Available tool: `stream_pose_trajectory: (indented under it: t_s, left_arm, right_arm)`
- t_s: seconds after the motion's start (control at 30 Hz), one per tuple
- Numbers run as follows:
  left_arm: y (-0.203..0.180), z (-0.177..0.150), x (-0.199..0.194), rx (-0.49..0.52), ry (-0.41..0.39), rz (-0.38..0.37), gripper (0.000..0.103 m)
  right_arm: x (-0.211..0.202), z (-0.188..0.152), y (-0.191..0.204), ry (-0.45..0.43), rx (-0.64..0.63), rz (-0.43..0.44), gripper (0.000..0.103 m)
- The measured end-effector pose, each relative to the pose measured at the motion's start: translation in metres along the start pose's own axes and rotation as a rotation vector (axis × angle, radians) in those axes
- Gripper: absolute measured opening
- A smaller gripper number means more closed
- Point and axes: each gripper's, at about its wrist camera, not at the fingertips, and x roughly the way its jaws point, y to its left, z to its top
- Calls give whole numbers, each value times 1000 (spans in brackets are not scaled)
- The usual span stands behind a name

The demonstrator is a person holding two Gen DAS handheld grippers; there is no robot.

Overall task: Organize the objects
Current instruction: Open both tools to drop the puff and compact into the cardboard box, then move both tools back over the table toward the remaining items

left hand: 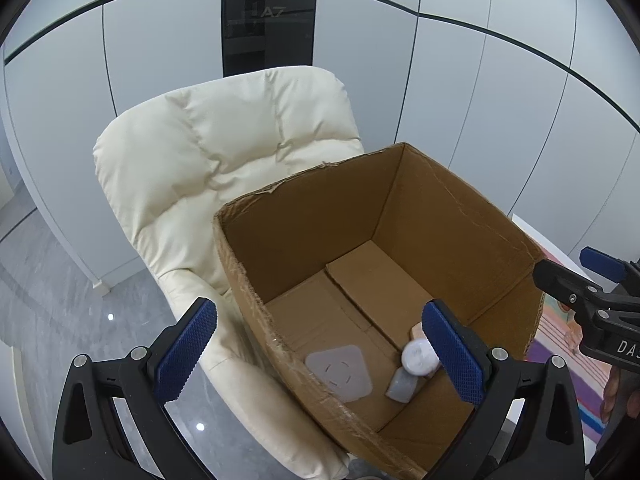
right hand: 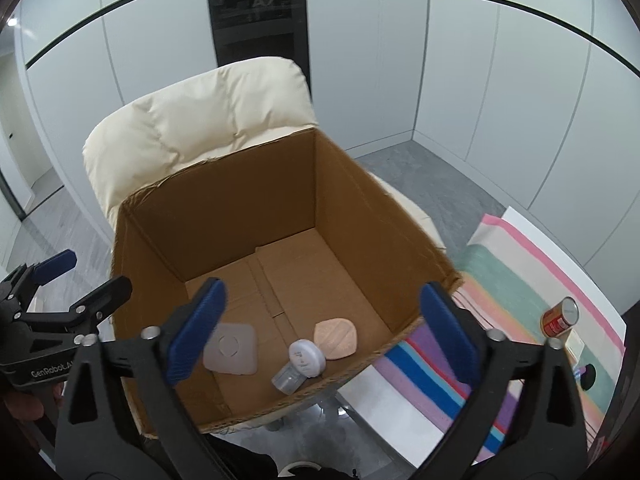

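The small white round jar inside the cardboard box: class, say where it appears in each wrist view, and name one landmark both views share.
Left wrist view: the white round jar sits low and right of centre, on the box floor, partly behind the left gripper's right-hand finger.
Right wrist view: the jar sits low, near centre, by the box's near wall.
Shared landmark: the cream chair behind the cardboard box.

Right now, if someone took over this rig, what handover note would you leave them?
Left tool: open, empty, above the box's near left corner.
Right tool: open, empty, over the cardboard box.
Box sits on the cream chair. In it: translucent square pad, white round jar, clear small container, peach pad.
Left to do: red can and a small dark item wait on the striped cloth.
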Motion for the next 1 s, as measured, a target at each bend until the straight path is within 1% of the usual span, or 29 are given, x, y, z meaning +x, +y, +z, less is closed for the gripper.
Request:
stream_pose_trajectory:
  t_s: [0.27, 1.0]
  left_arm:
    - [-20, 4, 3, 5, -5, -25, 103]
    - [-111, 7, 7, 117, -10, -117, 103]
  right_arm:
    - [-6, -6, -21, 2, 24, -35, 103]
    - [-33, -31, -101, 6, 117, -131, 103]
